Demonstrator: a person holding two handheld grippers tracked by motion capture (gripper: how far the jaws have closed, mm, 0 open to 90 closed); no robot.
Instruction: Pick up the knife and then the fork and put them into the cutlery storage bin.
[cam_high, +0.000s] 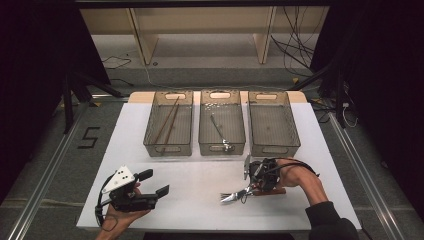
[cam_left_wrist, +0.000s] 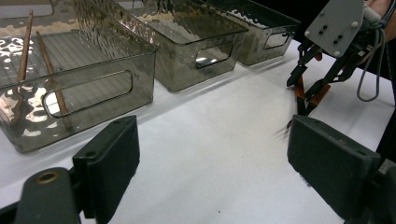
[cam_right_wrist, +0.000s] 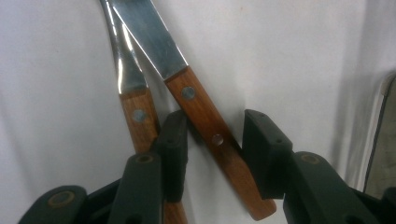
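Observation:
Two wooden-handled pieces of cutlery lie side by side on the white table (cam_high: 200, 175): a knife (cam_right_wrist: 205, 116) and a fork (cam_right_wrist: 135, 112), whose tines (cam_high: 230, 196) point left. My right gripper (cam_right_wrist: 215, 122) is down over them, open, its jaws either side of the knife handle, with the left jaw between the two handles. In the high view the right gripper (cam_high: 256, 186) is at the front right. My left gripper (cam_high: 155, 183) rests open at the front left with nothing between its jaws (cam_left_wrist: 210, 154). It faces the right gripper (cam_left_wrist: 308, 88).
Three clear grey bins stand in a row at the back. The left bin (cam_high: 167, 150) holds two chopsticks (cam_high: 170, 122), the middle bin (cam_high: 221, 148) a metal utensil (cam_high: 217, 129), and the right bin (cam_high: 274, 148) looks empty. The table's front edge is close to both hands.

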